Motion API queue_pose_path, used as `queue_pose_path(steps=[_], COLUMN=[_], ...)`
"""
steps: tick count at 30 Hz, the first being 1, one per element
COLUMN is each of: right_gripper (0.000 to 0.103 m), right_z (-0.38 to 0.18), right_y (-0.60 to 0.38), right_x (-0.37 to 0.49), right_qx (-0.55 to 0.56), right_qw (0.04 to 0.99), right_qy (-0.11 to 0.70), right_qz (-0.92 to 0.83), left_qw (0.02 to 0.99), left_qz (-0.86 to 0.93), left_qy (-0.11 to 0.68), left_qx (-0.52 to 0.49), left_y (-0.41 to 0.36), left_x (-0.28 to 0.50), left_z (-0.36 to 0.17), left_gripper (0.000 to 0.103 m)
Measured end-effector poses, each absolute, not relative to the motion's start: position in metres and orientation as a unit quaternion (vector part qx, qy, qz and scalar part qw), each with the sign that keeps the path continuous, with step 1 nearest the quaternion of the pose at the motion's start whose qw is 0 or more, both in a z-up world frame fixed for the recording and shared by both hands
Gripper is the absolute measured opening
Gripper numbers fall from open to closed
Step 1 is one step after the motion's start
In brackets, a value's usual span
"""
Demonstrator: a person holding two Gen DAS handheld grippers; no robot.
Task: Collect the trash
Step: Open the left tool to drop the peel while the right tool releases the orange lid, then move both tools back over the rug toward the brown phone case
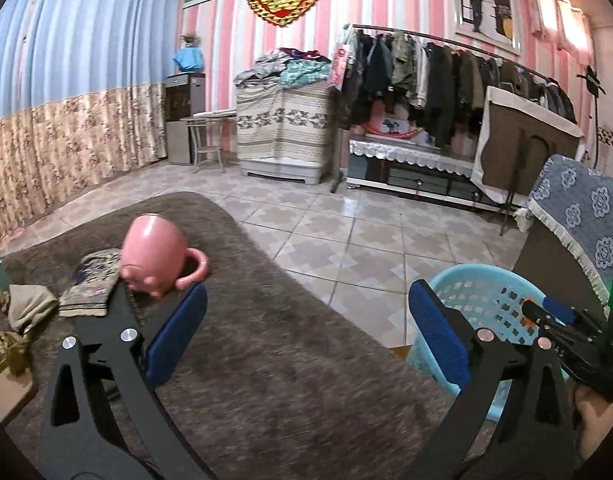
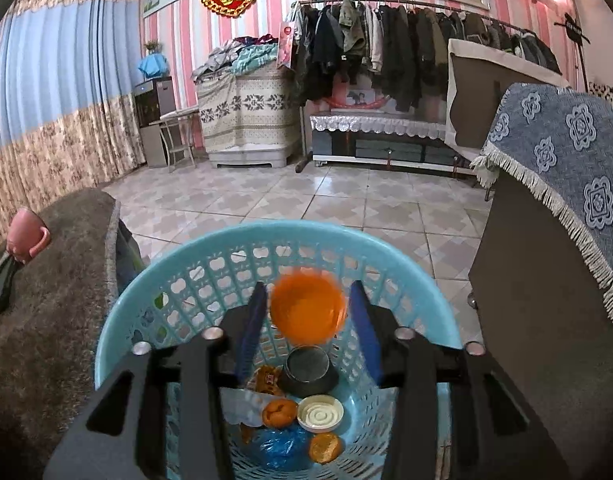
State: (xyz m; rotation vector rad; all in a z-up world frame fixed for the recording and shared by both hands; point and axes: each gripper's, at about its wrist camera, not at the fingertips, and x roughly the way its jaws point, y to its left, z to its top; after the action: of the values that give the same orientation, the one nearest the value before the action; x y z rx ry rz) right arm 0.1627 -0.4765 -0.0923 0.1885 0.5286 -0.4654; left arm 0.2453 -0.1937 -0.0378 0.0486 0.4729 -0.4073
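Note:
A light blue plastic basket (image 2: pixel 146 304) stands on the floor beside the brown carpeted table; it also shows in the left wrist view (image 1: pixel 482 284). It holds orange peels (image 2: pixel 280 412), a white lid (image 2: pixel 320 414), a blue wrapper (image 2: pixel 282 446) and a dark tin (image 2: pixel 308 370). My right gripper (image 2: pixel 308 320) is over the basket with an orange plastic cup (image 2: pixel 308 308) between its spread blue pads, apparently loose. My left gripper (image 1: pixel 306 332) is open and empty over the carpeted table (image 1: pixel 266 340).
An upturned pink mug (image 1: pixel 154 256) lies on the carpet by a folded patterned cloth (image 1: pixel 92 284) and beige rags (image 1: pixel 30 308). A cabinet under a blue cloth (image 2: pixel 566 168) stands right of the basket. Tiled floor (image 2: pixel 306 208) lies beyond.

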Motion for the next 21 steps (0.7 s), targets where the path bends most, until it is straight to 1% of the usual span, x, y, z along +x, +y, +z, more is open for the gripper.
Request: queue_pose_path(steps=[1,3,4,5,7,9,16,21], right_gripper=[0.073,0.074,0.079,0.081,0.092,0.098,0.098,0.098], right_z=[-0.090,-0.086,-0.083,-0.082,-0.078,-0.073,-0.054,-0.041], right_y=[-0.474,-0.469,-0.467,-0.465,-0.460,-0.456,-0.426,-0.402], right_x=[0.163,0.162,0.162,0.162,0.160,0.159,0.159,0.159], right_qx=[0.087,0.079,0.075,0.072,0.070,0.067,0.041,0.041], right_qw=[0.936,0.937,0.937,0.937,0.938,0.939,0.945,0.952], right_qy=[0.255,0.247,0.246,0.247,0.244,0.239,0.228,0.220], right_qz=[-0.229,-0.233,-0.235,-0.236,-0.236,-0.239,-0.229,-0.207], left_qw=[0.952,0.954,0.955,0.956,0.959,0.961,0.967,0.973], left_qz=[-0.196,-0.189,-0.186,-0.182,-0.171,-0.162,-0.135,-0.101], left_qy=[0.233,0.232,0.231,0.230,0.227,0.224,0.217,0.209], left_qx=[0.020,0.014,0.011,0.010,0.006,0.001,-0.018,-0.005], left_y=[-0.187,-0.176,-0.170,-0.167,-0.155,-0.141,-0.097,-0.064], left_x=[0.245,0.245,0.244,0.243,0.241,0.239,0.232,0.219], left_z=[-0.037,-0.035,-0.034,-0.034,-0.031,-0.028,-0.014,-0.008], left_gripper=[0.097,0.097,0.097,0.097,0.097,0.098,0.098,0.098])
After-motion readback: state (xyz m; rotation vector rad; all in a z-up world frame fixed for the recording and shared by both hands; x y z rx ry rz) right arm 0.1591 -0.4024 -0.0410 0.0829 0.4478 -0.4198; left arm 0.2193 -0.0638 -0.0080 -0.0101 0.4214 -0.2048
